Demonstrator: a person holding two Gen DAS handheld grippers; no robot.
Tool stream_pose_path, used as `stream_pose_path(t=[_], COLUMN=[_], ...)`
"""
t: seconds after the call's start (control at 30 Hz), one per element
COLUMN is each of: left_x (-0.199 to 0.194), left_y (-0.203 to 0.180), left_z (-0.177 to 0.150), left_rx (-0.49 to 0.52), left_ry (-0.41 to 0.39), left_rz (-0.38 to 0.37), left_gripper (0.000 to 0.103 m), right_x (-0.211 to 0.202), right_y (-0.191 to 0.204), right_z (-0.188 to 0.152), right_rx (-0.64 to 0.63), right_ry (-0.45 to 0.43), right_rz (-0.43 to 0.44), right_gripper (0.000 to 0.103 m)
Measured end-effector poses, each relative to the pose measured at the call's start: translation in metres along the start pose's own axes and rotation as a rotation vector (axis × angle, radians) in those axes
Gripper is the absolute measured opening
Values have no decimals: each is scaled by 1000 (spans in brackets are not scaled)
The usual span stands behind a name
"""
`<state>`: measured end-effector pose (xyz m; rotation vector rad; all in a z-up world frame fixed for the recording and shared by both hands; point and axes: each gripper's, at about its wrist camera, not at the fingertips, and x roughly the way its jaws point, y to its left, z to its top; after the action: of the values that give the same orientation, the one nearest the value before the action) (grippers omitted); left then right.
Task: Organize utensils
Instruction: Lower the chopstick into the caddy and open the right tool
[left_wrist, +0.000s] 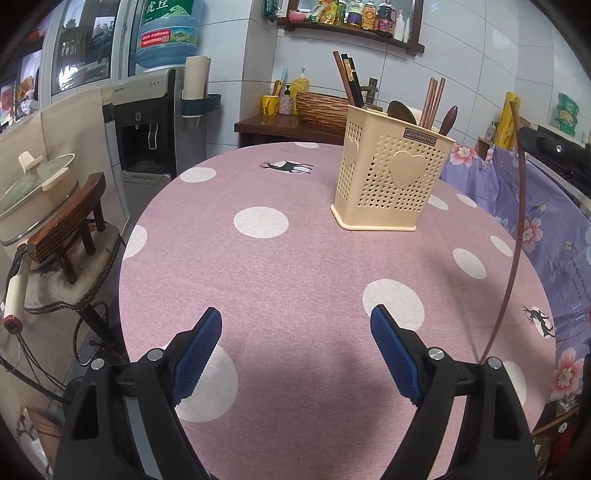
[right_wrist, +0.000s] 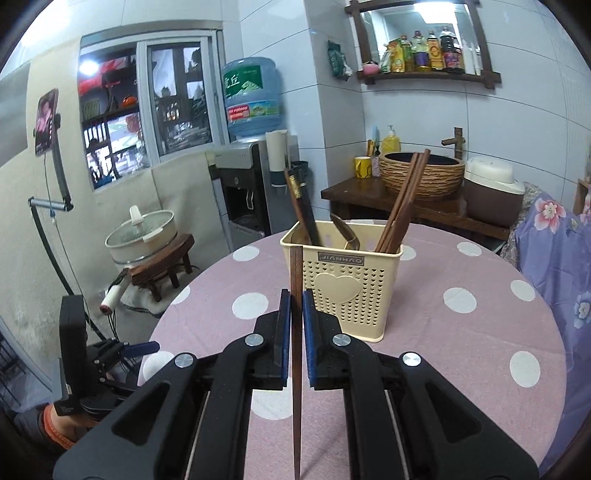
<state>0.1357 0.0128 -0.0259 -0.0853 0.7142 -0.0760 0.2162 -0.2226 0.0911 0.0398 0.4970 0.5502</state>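
A cream perforated utensil holder (left_wrist: 391, 177) (right_wrist: 345, 284) stands on the pink polka-dot round table (left_wrist: 295, 266) (right_wrist: 443, 332). It holds brown chopsticks (right_wrist: 402, 206), dark chopsticks (right_wrist: 301, 206) and spoons (right_wrist: 347, 232). My right gripper (right_wrist: 296, 295) is shut on a single brown chopstick (right_wrist: 296, 332), held upright above the table, just in front of the holder. That chopstick shows as a thin curved line in the left wrist view (left_wrist: 517, 221). My left gripper (left_wrist: 295, 321) is open and empty above the table's near part.
A water dispenser (left_wrist: 147, 122) and a pot on a wooden stool (left_wrist: 48, 206) stand left of the table. A wooden counter with a woven basin (right_wrist: 421, 177) and a rice cooker (right_wrist: 491, 195) is behind. A floral cloth (right_wrist: 554, 251) lies right.
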Motion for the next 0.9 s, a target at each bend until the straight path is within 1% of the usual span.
stream_pose_path(t=[0.1,0.23,0.33,0.43,0.57,0.63,0.7,0.77,0.9], left_x=[0,1,2,2,2,2,2,3,2], left_y=[0,0,0,1,2,2,3,4,3], left_z=[1,3,3,3,3,2,1,1,-1], left_rx=[-3,0,-1,-5,-7,-10,-12,-13,-2], left_ry=[-2,-4,-3,-3,-3,-3,-3,-1,-4], left_rz=[-3,-6,-7,-12,-16,-20,-22,-27,-28], left_gripper=[82,82,82,82,82,82,82,82,82], right_x=[-4,-11,-15,-15,-4,7,18,33,64], right_y=[0,5,10,14,20,18,15,10,1], right_z=[7,29,62,105,162,184,193,195,176], right_rx=[11,10,8,6,-23,-14,-4,11,35], right_ry=[-20,-65,-111,-160,-201,-201,-201,-199,-141], right_rz=[6,21,18,8,-61,-85,-110,-131,-140], right_gripper=[8,8,8,8,7,7,8,8,8])
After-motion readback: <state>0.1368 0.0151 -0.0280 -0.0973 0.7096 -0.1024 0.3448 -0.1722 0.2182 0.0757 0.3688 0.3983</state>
